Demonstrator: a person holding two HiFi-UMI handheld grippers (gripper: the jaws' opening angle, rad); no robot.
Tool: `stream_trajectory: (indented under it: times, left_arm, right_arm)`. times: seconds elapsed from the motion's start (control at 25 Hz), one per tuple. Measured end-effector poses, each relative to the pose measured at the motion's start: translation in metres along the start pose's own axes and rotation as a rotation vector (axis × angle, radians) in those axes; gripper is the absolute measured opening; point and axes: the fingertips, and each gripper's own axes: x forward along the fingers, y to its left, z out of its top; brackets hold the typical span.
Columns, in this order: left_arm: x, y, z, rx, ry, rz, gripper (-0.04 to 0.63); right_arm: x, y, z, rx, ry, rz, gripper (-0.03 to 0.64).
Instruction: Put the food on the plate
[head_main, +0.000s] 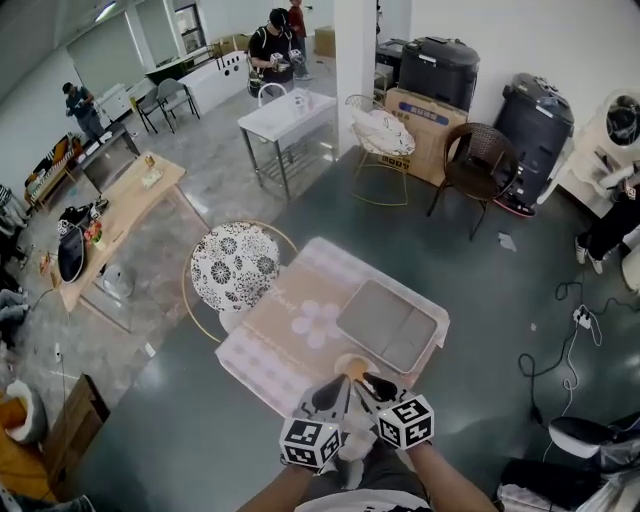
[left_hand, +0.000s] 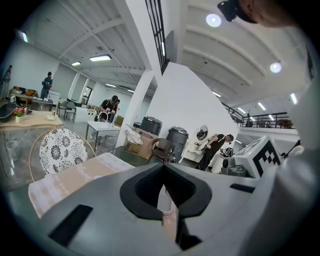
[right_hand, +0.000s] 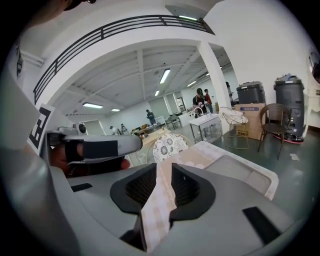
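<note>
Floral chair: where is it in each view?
Head view: floral chair left of centre, at the table's far-left corner.
Left gripper view: chair at left, beyond the table.
Right gripper view: chair at centre, past the table's far end.
Shared landmark: the cloth-covered table.

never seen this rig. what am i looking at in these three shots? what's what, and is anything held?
No robot: a person holds a two-jaw gripper in each hand; the marker cubes are part of them. Head view looks down from the person's head: left gripper, right gripper. The other two views ride on each gripper, looking along its jaws. The table wears a patterned cloth with a grey tray and what looks like a round tan dish. The right gripper pinches checked cloth; the left pinches a pale strip, possibly the same cloth.
</note>
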Motion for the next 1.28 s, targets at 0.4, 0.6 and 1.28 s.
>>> stream_trajectory:
  times: [0.4,0.6,1.28]
  left_arm:
    - [-0.026,-0.024,0.024,0.033,-0.017,-0.032,0.006]
    - [-0.039,-0.039,0.034,0.058,-0.016,-0.054,0.006]
    - [-0.077,-0.064,0.067,0.119,-0.058,-0.105,0.006]
  right_arm:
    - [-0.035,0.03,0.044,-0.005,-0.132,-0.027,0.031]
    - [-0.051,0.041,0.064,-0.022,-0.204,-0.046,0.021]
    - [-0.089,0.075,0.096,-0.014,-0.331,-0.067,0.015]
